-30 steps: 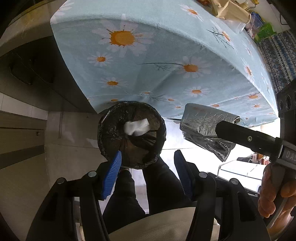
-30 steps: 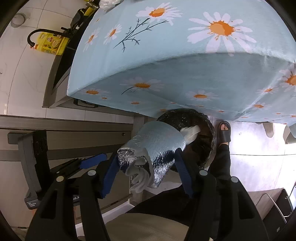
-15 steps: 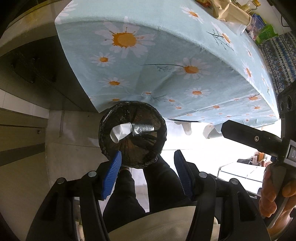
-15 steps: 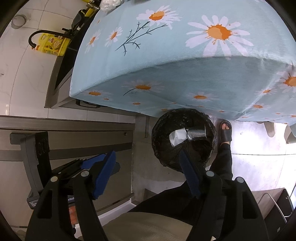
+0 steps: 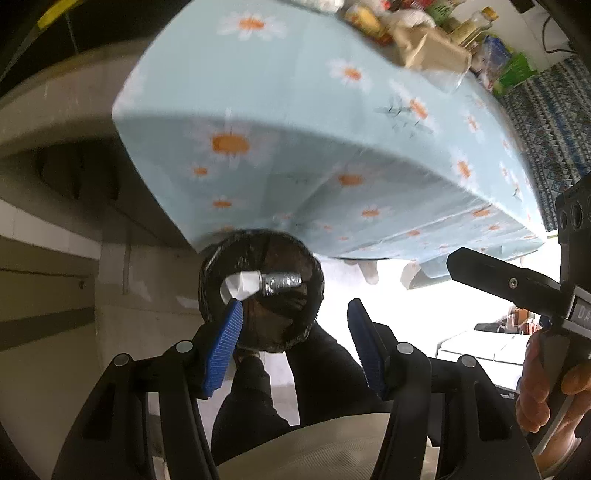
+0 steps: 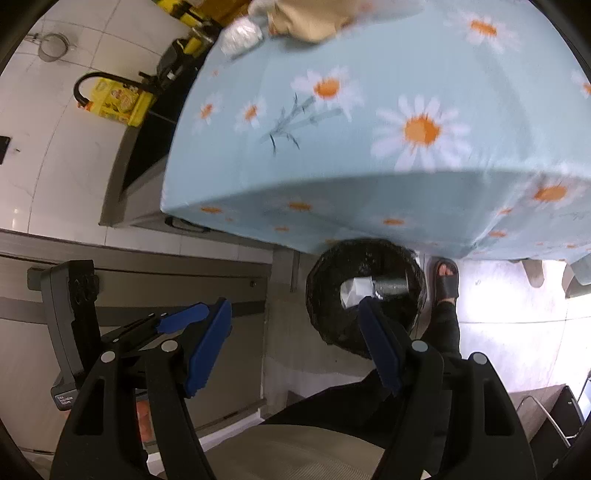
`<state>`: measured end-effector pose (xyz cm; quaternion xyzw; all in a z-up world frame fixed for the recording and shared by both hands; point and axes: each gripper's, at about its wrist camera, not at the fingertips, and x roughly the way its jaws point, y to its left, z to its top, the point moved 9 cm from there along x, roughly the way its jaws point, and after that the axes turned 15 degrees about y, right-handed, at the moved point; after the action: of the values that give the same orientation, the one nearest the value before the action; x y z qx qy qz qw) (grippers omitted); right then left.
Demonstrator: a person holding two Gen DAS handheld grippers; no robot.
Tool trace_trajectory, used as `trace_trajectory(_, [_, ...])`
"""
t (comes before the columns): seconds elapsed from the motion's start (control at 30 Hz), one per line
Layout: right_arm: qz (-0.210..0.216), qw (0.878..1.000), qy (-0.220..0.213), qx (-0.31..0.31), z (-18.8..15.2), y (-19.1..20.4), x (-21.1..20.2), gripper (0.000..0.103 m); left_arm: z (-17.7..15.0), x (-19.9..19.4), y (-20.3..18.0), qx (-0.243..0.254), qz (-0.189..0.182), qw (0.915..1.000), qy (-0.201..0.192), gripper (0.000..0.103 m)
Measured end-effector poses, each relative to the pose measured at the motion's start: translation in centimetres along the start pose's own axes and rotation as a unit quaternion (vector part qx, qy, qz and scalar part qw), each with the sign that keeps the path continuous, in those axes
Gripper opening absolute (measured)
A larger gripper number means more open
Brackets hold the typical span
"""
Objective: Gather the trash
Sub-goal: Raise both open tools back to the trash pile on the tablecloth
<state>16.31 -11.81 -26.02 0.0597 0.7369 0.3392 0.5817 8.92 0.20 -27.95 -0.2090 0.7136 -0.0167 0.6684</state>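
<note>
Dropped foil wrapper (image 5: 280, 283) — now inside bin (image 5: 314, 269)

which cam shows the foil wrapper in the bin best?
Left wrist: the foil wrapper lies nearly whole inside the bin, brightly lit. Right wrist shows it dimmer, its near edge cut by a gripper finger.

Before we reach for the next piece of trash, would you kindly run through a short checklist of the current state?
1. Silver foil wrapper inside the black-lined round trash bin: ok.
2. Right gripper open and holding nothing: ok.
3. Left gripper open and holding nothing: ok.
4. Bin upright on the floor beside the table with the blue daisy tablecloth: ok.
5. More items on the table to collect, such as the crumpled white bag: ok, though whether it is trash: cannot tell.
</note>
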Motion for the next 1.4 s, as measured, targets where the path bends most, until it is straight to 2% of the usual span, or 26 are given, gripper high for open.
trace_trajectory(0.27, [-0.011,0.998,-0.055,-0.010,1.1,0.7,-5.0,0.071,1.8,-4.3,-1.9,0.027,0.006,0.9987,-0.043,0.057])
trace_trajectory(0.3, [-0.012,0.998,-0.062,-0.010,1.2,0.6,-5.6,0.076,2.1,-4.7,-2.1,0.032,0.008,0.9983,-0.047,0.057])
trace_trajectory(0.37, [-0.016,0.997,-0.077,-0.010,1.6,0.4,-6.8,0.077,2.5,-5.4,-2.8,0.043,0.020,0.9972,-0.057,0.070])
trace_trajectory(0.67, [-0.030,0.992,-0.122,0.002,4.3,-1.4,-11.8,0.077,5.5,-8.2,-6.5,0.088,0.021,0.9924,-0.084,0.070])
trace_trajectory(0.7, [-0.033,0.992,-0.125,0.003,4.6,-1.7,-12.2,0.080,6.1,-8.4,-7.1,0.094,0.023,0.9916,-0.085,0.070])
trace_trajectory(0.8, [-0.038,0.990,-0.136,0.008,6.0,-2.7,-13.7,0.082,7.6,-8.9,-8.4,0.105,0.028,0.9899,-0.091,0.079])
trace_trajectory(1.0, [-0.041,0.988,-0.146,0.010,9.7,-4.7,-16.6,0.087,11.3,-9.5,-10.9,0.101,0.001,0.9904,-0.094,0.089])
trace_trajectory(1.07, [-0.043,0.988,-0.151,0.009,11.1,-5.2,-17.5,0.089,12.5,-9.7,-11.5,0.092,-0.012,0.9911,-0.096,0.096])
trace_trajectory(1.27, [-0.036,0.989,-0.145,-0.004,14.4,-6.6,-18.5,0.094,16.4,-8.8,-13.4,0.059,-0.060,0.9932,-0.080,0.096])
trace_trajectory(1.4, [-0.028,0.992,-0.125,-0.012,16.6,-7.5,-18.0,0.094,18.4,-7.7,-13.5,0.035,-0.065,0.9949,-0.068,0.096])
